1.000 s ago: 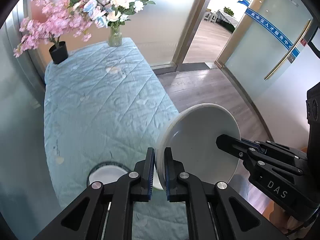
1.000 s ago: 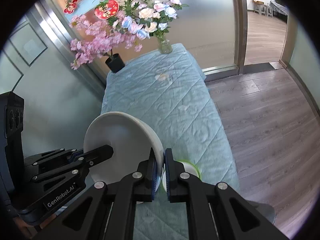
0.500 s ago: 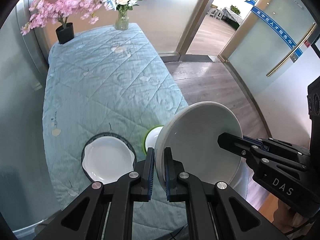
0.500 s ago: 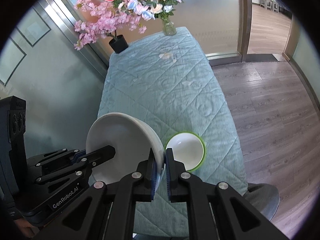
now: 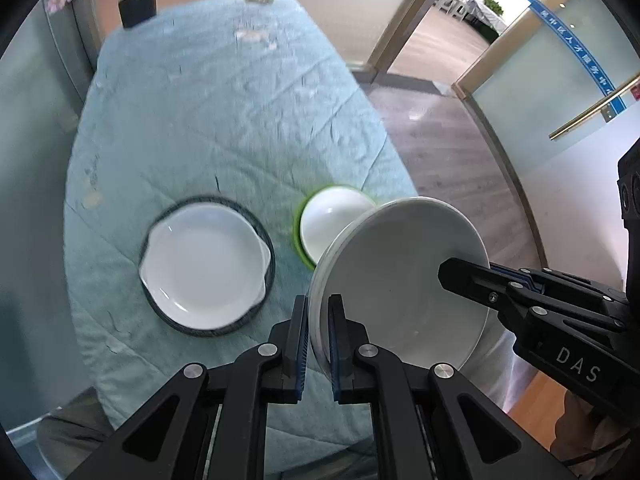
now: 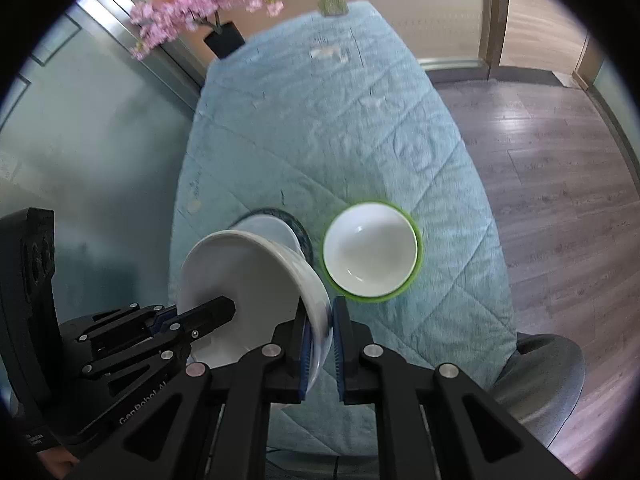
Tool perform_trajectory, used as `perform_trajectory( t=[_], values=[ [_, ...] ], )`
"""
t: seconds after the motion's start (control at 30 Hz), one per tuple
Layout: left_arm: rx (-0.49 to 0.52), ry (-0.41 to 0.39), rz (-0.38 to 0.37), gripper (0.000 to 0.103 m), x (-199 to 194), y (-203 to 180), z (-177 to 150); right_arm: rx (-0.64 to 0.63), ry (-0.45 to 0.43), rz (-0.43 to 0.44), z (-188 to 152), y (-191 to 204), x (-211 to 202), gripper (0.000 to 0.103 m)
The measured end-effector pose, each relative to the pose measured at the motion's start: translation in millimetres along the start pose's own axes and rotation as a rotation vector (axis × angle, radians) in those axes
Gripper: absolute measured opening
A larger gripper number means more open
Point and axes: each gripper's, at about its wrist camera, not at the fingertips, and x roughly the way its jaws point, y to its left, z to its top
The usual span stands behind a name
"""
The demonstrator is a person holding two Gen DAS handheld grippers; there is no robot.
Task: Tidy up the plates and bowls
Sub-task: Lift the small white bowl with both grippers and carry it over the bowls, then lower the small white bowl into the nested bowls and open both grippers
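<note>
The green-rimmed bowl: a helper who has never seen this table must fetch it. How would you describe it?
On the table's light blue quilted cloth, look at the near end. The green-rimmed bowl stands upright and empty, right of the dark-rimmed plate. Its bright green outside sets it apart from the held white bowl.

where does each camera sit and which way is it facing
Left wrist: on the left gripper, facing steeply down at the quilted teal tablecloth; the right gripper shows.
Right wrist: on the right gripper, facing down likewise; the left gripper shows.
Shared: the large white bowl both clamp, the green-rimmed white bowl and the dark-rimmed white plate.
</note>
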Motion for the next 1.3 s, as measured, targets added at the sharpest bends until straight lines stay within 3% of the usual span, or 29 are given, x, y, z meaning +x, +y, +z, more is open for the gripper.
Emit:
perform_trajectory(
  t=[0.4, 0.93, 1.3],
  values=[
    [-0.022, 0.074, -0.014, 0.004, 82.7, 7.4, 16.3, 0.012, 0.099, -0.060, 8.3, -27.7, 59.5, 0.009],
    [-0.038, 0.099, -0.039, 0.004, 153.1, 11.3, 65.8, 0.007, 0.113, -0.157, 49.6, -54.5, 108.5, 0.008],
    [-0.023, 0.161, -0.023, 0.006, 180.6, 9.4, 73.5, 0.015, 0.143, -0.177, 54.1, -68.6, 131.6, 0.007]
  ],
)
